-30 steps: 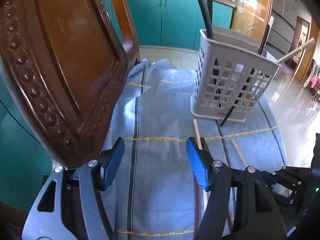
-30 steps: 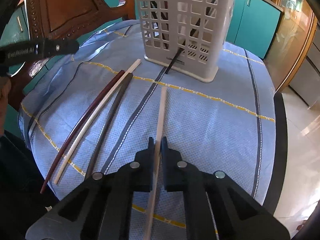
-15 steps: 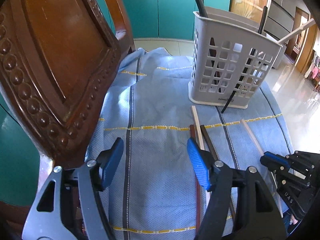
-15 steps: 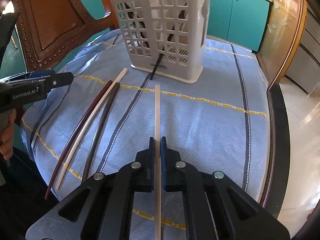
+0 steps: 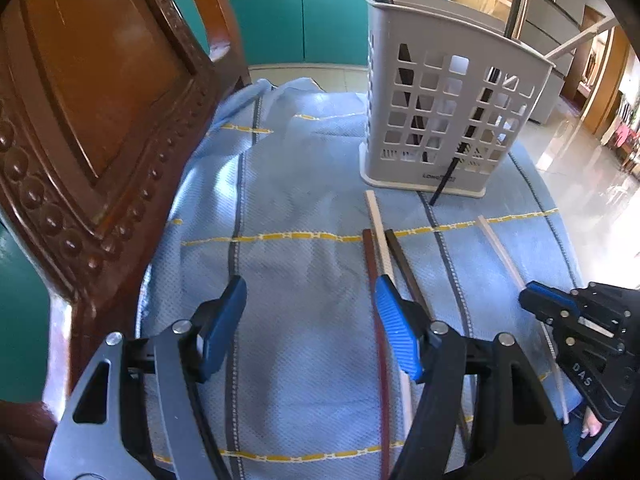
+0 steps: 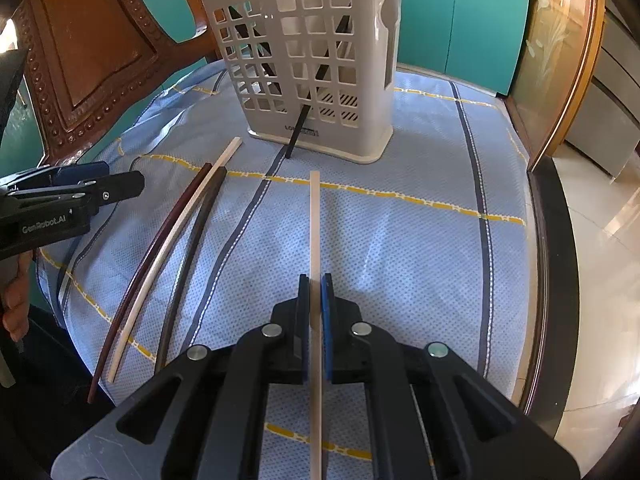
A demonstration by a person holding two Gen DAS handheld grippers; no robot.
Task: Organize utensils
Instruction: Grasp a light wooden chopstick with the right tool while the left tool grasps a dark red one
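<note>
4 chopsticks [image 6: 176,256] lie on the blue cloth [image 6: 400,248], in front of 1 white holder [image 6: 304,60].

3 lie together, touching or nearly so: 1 maroon, 1 cream, 1 dark brown. The right gripper [image 6: 315,300] pinches the 4th, a pale chopstick [image 6: 314,216]. The left gripper [image 5: 308,320] is spread wide with nothing between its blue pads.

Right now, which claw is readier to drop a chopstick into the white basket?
The right claw: it is already shut on the pale wooden chopstick, which points at the white plastic lattice basket. The left claw is open and empty, beside three chopsticks lying on the blue cloth.
</note>
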